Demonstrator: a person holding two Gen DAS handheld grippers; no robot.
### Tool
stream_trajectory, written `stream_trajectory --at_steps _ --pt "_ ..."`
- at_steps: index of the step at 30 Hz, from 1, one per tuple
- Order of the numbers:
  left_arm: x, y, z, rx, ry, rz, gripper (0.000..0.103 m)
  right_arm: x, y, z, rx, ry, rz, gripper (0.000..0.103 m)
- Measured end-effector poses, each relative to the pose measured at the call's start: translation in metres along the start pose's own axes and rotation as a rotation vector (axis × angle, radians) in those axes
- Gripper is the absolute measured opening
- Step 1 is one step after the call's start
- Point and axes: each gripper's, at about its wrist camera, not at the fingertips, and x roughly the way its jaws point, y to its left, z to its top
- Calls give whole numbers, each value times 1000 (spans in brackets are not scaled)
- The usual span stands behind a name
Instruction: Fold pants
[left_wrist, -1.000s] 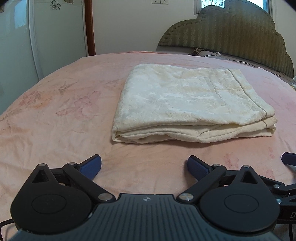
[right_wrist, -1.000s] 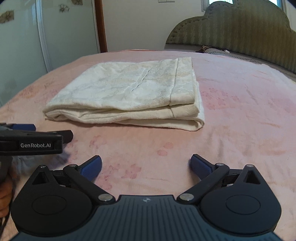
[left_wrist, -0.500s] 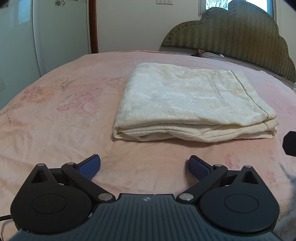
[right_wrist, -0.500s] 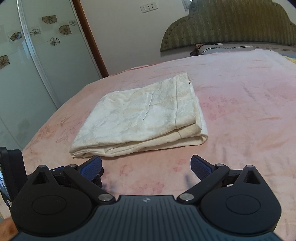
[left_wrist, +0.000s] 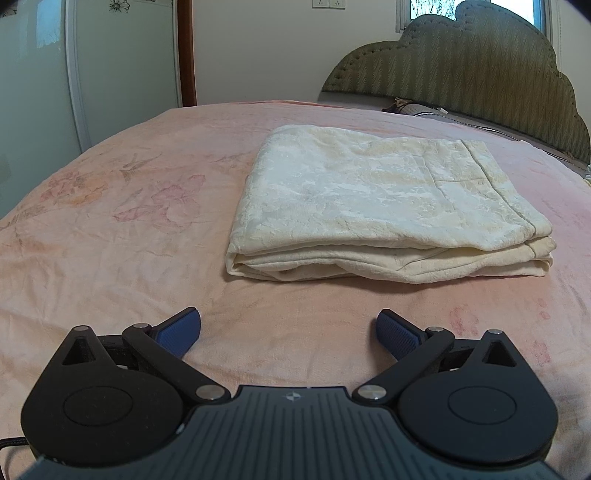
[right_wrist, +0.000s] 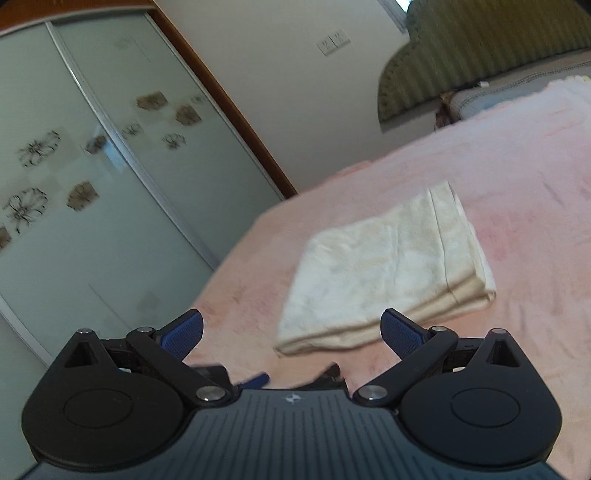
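Now my right gripper (right_wrist: 291, 330) has lifted and tilted away; pants (left_wrist: 384, 206) lie folded ahead of both jaws, released—looks finished.

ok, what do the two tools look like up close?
Identical: the left tool and right tool each have a black body with round side discs, silver pivot pins, a ribbed grey centre plate bearing a small emblem, and blue textured fingertips. A black cable trails from the left one.

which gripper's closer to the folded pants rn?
Left. The left gripper sits low on the bedspread just short of the folded pants. The right gripper is raised and tilted, farther back. Both are open.
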Motion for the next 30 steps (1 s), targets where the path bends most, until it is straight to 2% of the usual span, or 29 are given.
stream_trajectory --at_steps 3,6,8,12,15,20,30 --pt "0 0 0 0 0 0 103 -10 3 14 -78 -92 -49 103" --pt "0 0 0 0 0 0 103 -6 -9 20 -139 -147 -207 103" --pt "0 0 0 0 0 0 103 9 -25 18 -161 -119 -334 103" --pt "0 0 0 0 0 0 103 37 -50 -6 -183 -41 -433 103" --pt "0 0 0 0 0 0 103 58 -55 -33 -246 23 -461 103" --pt "0 0 0 0 0 0 103 70 -62 -62 -330 62 -502 103" --pt "-1 -2 0 2 0 1 103 76 -68 -69 -311 75 -447 103"
